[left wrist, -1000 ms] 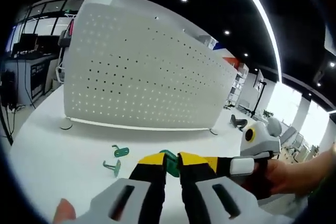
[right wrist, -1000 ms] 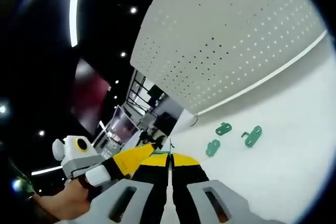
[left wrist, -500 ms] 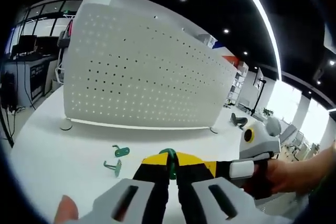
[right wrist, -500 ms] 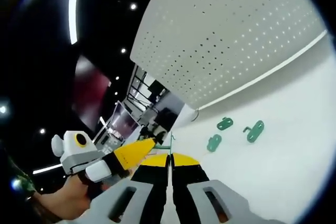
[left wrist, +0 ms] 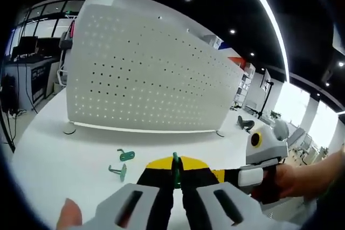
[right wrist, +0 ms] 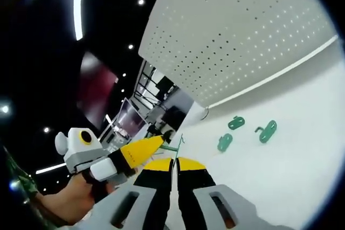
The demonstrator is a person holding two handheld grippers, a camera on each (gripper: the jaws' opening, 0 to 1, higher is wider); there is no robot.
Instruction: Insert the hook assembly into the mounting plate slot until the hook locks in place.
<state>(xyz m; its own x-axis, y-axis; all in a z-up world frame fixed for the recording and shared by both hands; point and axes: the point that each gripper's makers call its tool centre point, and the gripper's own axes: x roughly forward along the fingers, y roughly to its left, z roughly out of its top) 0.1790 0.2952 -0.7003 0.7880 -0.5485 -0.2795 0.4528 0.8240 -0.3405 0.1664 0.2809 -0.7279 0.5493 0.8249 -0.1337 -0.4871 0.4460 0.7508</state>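
My left gripper [left wrist: 176,166] is shut on a green hook [left wrist: 175,160], which sticks up thin between the yellow tips. The white perforated mounting plate [left wrist: 145,74] stands upright on the table beyond it. Two more green hooks [left wrist: 125,155] [left wrist: 117,172] lie on the table in front of the plate. My right gripper [left wrist: 226,175] comes in from the right, close behind the left jaws. In the right gripper view, my right gripper [right wrist: 175,162] is shut with nothing in it. The left gripper [right wrist: 156,143] holds the hook [right wrist: 173,145] just above it, the plate [right wrist: 242,36] behind.
The white table [left wrist: 48,149] runs wide to the left of the plate. Three loose green hooks [right wrist: 235,123] [right wrist: 225,142] [right wrist: 267,131] lie near the plate's foot. A person's hand [left wrist: 291,179] holds the right gripper. Desks and monitors [left wrist: 27,52] stand far left.
My left jaws have shut on the green hook, which now stands edge-on between the tips. The right gripper stays shut and close by.
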